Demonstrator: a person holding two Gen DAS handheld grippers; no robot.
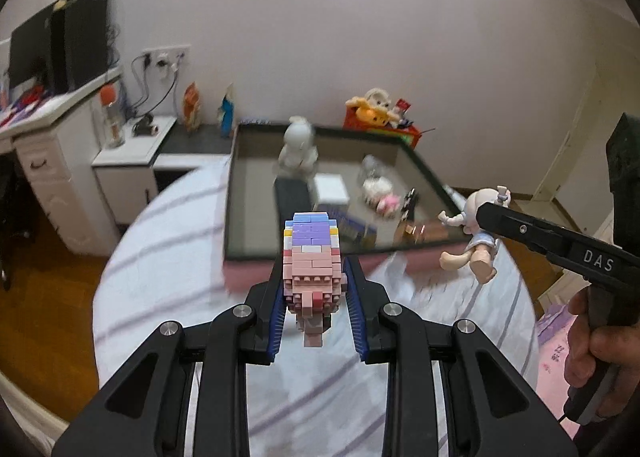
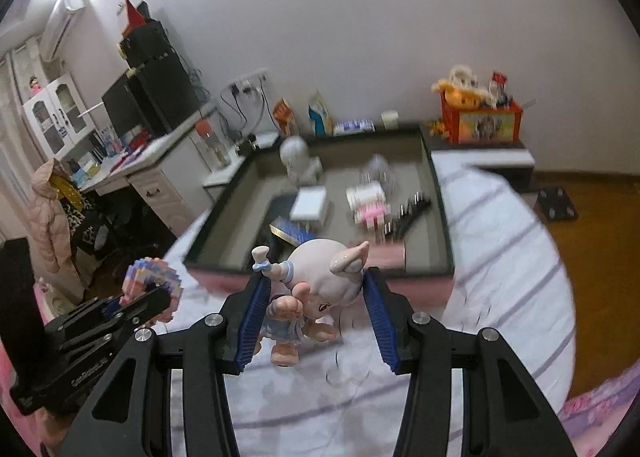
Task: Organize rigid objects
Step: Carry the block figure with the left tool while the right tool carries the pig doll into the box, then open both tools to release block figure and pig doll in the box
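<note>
My left gripper is shut on a pink and purple brick-built figure and holds it above the striped bed sheet. My right gripper is shut on a pale pig figurine in a blue dress, tilted head-down between the blue pads. In the left wrist view the right gripper and the pig figurine hang at the right. In the right wrist view the left gripper and brick figure show at the lower left. Ahead lies a dark-rimmed tray.
The tray holds a white statuette, a white box, a plush cat, a black comb and a blue box. A red toy box stands behind it. A nightstand and desk are left. A person's hand grips the right handle.
</note>
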